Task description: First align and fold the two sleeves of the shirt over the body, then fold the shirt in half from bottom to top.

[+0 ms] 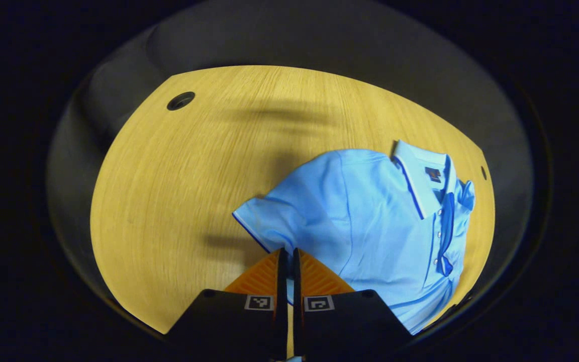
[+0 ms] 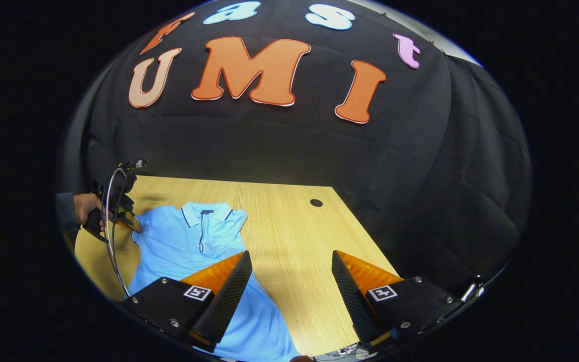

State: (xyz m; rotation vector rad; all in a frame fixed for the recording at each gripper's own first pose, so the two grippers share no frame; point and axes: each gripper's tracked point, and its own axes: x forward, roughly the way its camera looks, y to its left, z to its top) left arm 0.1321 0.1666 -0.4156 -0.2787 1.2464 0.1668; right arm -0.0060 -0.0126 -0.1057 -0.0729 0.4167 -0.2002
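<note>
Shirt (image 1: 370,221) is lying face up on the desk (image 1: 179,191), collar (image 2: 206,211) toward the booth wall. Left gripper (image 1: 288,261) is working at the sleeve (image 1: 269,221): fingers together at the cuff edge, apparently pinching it, though the contact itself is hidden. Right gripper (image 2: 289,281) is hovering beside the shirt's lower half, fingers wide apart, holding nothing. Judgement: sleeve folding is only starting; the other sleeve and the bottom-to-top fold are remaining.

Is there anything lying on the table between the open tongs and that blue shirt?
Nothing visible. The right tongs hang open just above the shirt and bare table; the only nearby mark is a small hole further back.
</note>
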